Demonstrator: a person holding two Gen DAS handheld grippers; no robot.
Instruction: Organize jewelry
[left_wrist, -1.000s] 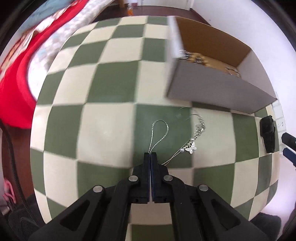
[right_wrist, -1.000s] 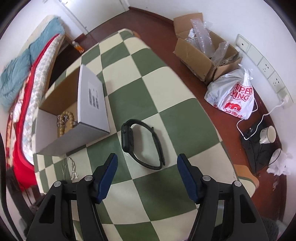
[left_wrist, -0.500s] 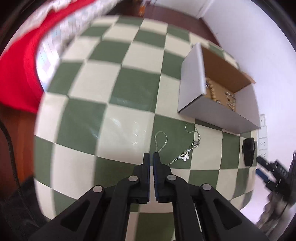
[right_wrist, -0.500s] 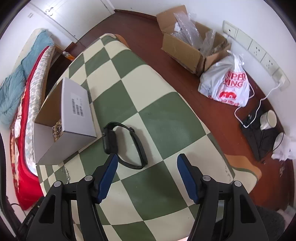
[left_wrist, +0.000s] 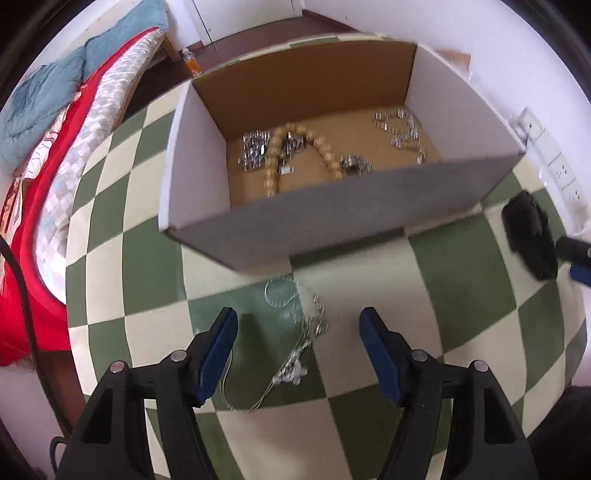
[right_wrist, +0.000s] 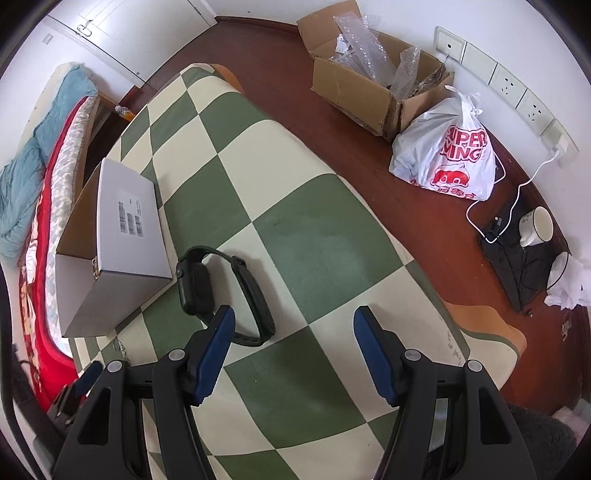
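While our left gripper (left_wrist: 298, 341) hangs jaws wide, empty, over a fine silver chain necklace (left_wrist: 295, 332), right gripper (right_wrist: 291, 341) equally spread, empty, beside a matte black smartwatch (right_wrist: 195, 284).

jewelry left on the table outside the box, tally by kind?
Silver chain necklace: 1
Black smartwatch: 1
Total: 2, both on the checkered cloth beside the box, neither held; left tongs and right tongs open.

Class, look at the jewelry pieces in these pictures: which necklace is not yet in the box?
The silver chain necklace, lying on the checkered cloth between the open left gripper's fingers. The beaded strand and other silver pieces already lie inside the box.
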